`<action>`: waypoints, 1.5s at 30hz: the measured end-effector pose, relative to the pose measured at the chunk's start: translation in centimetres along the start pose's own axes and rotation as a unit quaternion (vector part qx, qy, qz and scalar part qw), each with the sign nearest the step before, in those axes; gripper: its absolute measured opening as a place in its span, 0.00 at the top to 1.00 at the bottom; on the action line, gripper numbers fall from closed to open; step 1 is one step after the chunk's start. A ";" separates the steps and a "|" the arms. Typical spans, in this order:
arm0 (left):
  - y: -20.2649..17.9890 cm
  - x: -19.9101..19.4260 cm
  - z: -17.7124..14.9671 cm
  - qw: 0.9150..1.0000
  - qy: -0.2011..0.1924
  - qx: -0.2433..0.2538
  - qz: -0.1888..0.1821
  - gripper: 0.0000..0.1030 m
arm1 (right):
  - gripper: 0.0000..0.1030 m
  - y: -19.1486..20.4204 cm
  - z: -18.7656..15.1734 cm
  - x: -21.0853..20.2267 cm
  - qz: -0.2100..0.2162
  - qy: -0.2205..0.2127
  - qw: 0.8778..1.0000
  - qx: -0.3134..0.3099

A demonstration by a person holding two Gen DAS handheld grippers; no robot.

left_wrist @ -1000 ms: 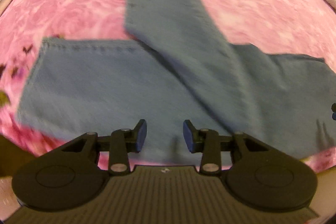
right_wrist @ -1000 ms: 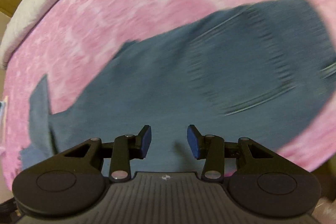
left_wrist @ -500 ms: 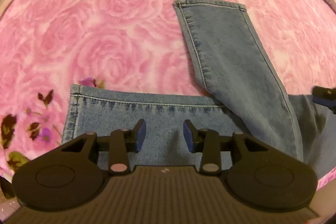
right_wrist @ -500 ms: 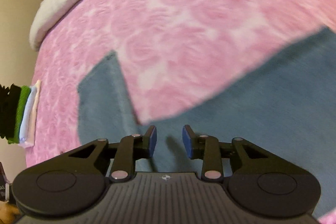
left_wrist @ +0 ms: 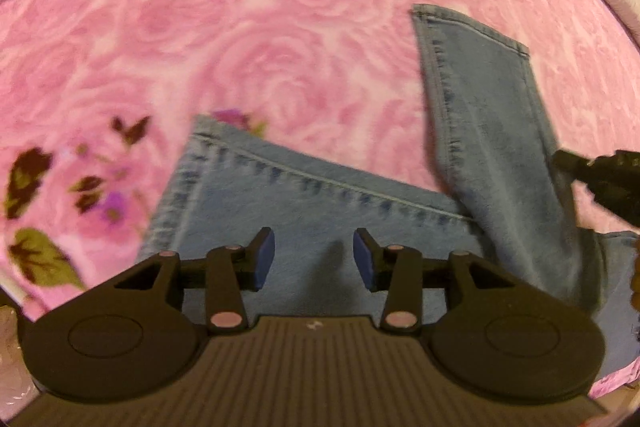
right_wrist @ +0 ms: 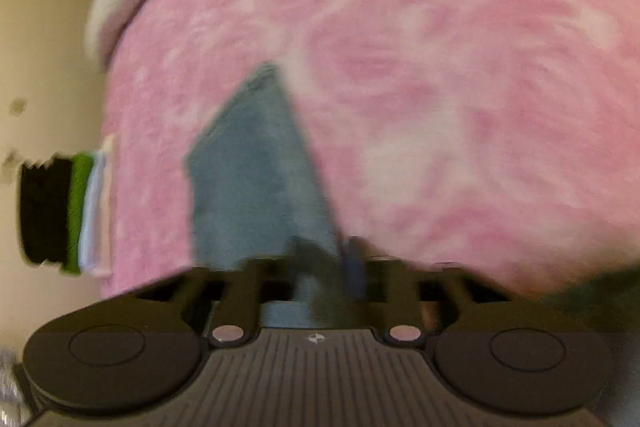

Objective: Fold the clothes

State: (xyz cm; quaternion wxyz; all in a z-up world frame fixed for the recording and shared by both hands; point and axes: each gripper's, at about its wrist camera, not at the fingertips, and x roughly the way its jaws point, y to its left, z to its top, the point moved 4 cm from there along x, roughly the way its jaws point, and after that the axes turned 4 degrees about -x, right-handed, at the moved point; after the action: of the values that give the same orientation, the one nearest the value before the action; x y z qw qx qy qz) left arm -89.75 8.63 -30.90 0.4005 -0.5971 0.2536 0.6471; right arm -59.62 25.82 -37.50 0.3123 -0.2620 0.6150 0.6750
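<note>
The step in hand appears to be aligning the 2 legs of the jeans (left_wrist: pixel 320 211) before the first fold. In the left wrist view the left gripper (left_wrist: pixel 314 257) sits low over the near leg (left_wrist: pixel 304 203), jaws released with a wide gap and nothing between the blue pads (left_wrist: pixel 262 259); whether the pads touch the denim cannot be told. The near leg lies flat on the pink blanket (left_wrist: pixel 240 27), its hem (left_wrist: pixel 176 195) toward the left. The far leg (left_wrist: pixel 492 131) crosses over it and angles away to its own hem (left_wrist: pixel 468 27). At the right edge of this view a dark part of the right gripper (left_wrist: pixel 600 179) meets the far leg's outer edge. In the right wrist view, which is blurred, the right gripper (right_wrist: pixel 320 279) has the far leg (right_wrist: pixel 256 171) running in between its jaws; they look narrowed onto the cloth, but a firm grasp cannot be told. A stack of folded clothes (right_wrist: pixel 80 211) lies at the blanket's far left edge. The next move likely calls for the right gripper to carry the far leg across onto the near leg, seams matched, while the left gripper pins or grasps the near leg.
</note>
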 end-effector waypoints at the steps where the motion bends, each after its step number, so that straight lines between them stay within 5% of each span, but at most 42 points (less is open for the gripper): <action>1: 0.5 -0.4 0.0 1.000 -0.001 0.001 0.002 0.62 | 0.88 1.0 0.0 0.0 0.005 -0.004 1.000 -0.018; 5: 3.2 -2.2 0.1 1.000 -0.009 0.008 0.003 0.62 | 0.90 7.6 -2.2 -1.3 -0.011 -0.037 0.985 -0.167; 9: 6.7 -3.8 -0.3 1.000 -0.014 0.022 0.010 0.62 | 0.90 13.5 -8.1 -1.5 0.006 -0.040 0.967 -0.252; 14: 10.4 -5.2 -1.5 0.999 -0.013 0.034 0.005 0.60 | 0.82 16.3 -18.2 1.7 0.005 0.032 0.968 -0.247; 17: 11.8 -5.6 -2.5 0.999 -0.007 0.041 -0.004 0.59 | 0.72 16.3 -22.6 2.9 -0.020 0.063 0.973 -0.220; 24: 12.9 -5.5 -5.4 0.997 0.019 -0.011 -0.078 0.58 | 0.63 13.7 -24.4 -2.0 -0.089 -0.001 0.986 -0.144; 26: 12.5 -4.7 -6.0 0.992 0.028 -0.051 -0.111 0.58 | 0.60 10.9 -23.9 -3.7 -0.105 -0.024 0.990 -0.086; 29: 12.1 -3.4 -6.4 0.974 0.026 -0.138 -0.180 0.61 | 0.58 6.2 -23.6 -6.0 -0.101 -0.057 0.993 0.032; 34: 12.6 -1.6 -6.6 0.948 -0.006 -0.239 -0.210 0.63 | 0.58 -0.5 -25.5 -8.9 -0.016 -0.137 0.957 0.256; 42: 13.3 -0.7 -7.8 0.923 -0.033 -0.316 -0.219 0.68 | 0.59 -4.6 -27.2 -9.8 0.053 -0.181 0.912 0.365; 45: 13.7 -0.6 -8.5 0.912 -0.029 -0.339 -0.228 0.69 | 0.59 -5.1 -27.9 -9.1 0.065 -0.175 0.904 0.385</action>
State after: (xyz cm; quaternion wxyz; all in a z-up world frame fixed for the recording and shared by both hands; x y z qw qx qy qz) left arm -96.13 -5.89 -33.67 0.3185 -0.7194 -0.1357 0.6022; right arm -50.64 -2.59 -37.14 0.4466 0.0415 0.7783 0.4393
